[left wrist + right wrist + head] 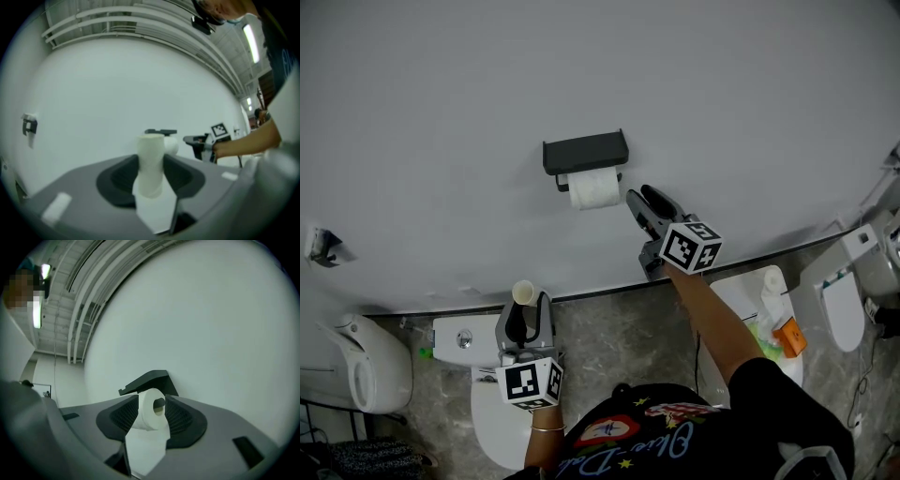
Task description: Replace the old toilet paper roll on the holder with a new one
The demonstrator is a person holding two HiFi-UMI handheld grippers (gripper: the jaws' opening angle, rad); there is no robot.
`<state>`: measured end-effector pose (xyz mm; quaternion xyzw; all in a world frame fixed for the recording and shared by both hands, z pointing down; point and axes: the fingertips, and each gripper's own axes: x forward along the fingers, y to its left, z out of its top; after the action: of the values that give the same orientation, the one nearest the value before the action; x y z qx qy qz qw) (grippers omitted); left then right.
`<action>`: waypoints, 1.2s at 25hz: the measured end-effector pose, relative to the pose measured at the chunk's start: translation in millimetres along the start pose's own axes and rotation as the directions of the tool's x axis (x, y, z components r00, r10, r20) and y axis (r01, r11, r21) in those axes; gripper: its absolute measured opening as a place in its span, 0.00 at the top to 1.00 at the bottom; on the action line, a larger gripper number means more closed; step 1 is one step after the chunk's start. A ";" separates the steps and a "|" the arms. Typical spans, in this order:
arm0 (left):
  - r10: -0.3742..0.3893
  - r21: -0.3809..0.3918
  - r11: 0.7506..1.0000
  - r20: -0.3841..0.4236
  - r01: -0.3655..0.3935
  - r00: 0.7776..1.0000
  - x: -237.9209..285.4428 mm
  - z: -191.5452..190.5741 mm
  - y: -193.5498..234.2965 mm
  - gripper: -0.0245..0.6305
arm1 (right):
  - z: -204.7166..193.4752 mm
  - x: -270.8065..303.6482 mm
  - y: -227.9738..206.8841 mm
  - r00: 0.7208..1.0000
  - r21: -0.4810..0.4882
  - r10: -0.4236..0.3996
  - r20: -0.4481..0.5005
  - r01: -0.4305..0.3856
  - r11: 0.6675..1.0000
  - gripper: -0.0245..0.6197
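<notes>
The swap looks nearly finished. The left gripper (527, 309) is clenched on a thin, almost used-up roll, which I take for the old roll (523, 292). It stands upright between the jaws, above the toilet (455, 343) and well apart from the holder (585, 153) on the wall (441, 112). Under the holder's black cover hangs a fuller roll, in my judgement the new roll (594, 188), and it seems to sit fully under the cover. The right gripper (635, 199) has its jaws apart and presses on nothing; its tips are just beside the right end of the new roll and point at it. 2 things seem left: to draw the right gripper away, and to put the old roll aside.
</notes>
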<state>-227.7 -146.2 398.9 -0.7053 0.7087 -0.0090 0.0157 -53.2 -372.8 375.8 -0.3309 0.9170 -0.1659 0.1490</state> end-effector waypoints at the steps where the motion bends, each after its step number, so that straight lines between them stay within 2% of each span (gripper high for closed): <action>1: -0.007 0.003 1.000 0.000 0.007 1.000 -0.4 -0.3 -2.8 0.72 | -1.1 -12.5 1.7 1.000 -0.049 -0.014 -0.004 0.014 0.999 0.71; 5: -0.041 0.005 0.999 -0.004 0.041 0.999 -0.3 -1.8 -15.8 0.72 | -10.6 -62.1 17.6 0.997 -0.228 -0.068 -0.040 0.057 0.972 0.71; 7: -0.060 0.002 0.998 -0.007 0.060 0.998 -1.3 -3.8 -25.1 0.72 | -19.2 -86.4 31.4 0.996 -0.283 -0.070 -0.054 0.052 0.958 0.78; 9: -0.083 -0.001 0.997 -0.014 0.083 0.996 -3.1 -8.3 -35.3 0.72 | -29.3 -111.5 45.2 0.996 -0.289 -0.069 -0.057 0.049 0.956 0.86; 11: -0.104 -0.002 0.995 -0.026 0.104 0.994 -6.8 -14.6 -44.9 0.72 | -42.1 -136.7 58.9 0.995 -0.285 -0.072 -0.066 0.051 0.957 0.90; 13: -0.122 -0.005 0.992 -0.038 0.122 0.992 -10.3 -20.0 -53.5 0.72 | -53.9 -158.7 69.2 0.992 -0.323 -0.089 -0.090 0.056 0.945 0.93; 20: -0.157 0.007 0.988 -0.061 0.157 0.986 -19.7 -28.7 -71.7 0.72 | -61.8 -194.8 81.7 0.983 -0.394 -0.150 -0.103 0.098 0.914 0.94; 30: -0.164 0.018 0.986 -0.052 0.166 0.985 -21.6 -23.1 -76.2 0.72 | -55.2 -197.9 79.5 0.983 -0.403 -0.164 -0.086 0.117 0.908 0.94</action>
<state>-152.2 -125.1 424.9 -0.7609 0.6478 -0.0358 0.0049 27.2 -173.8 425.8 -0.4090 0.9124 -0.0066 0.0123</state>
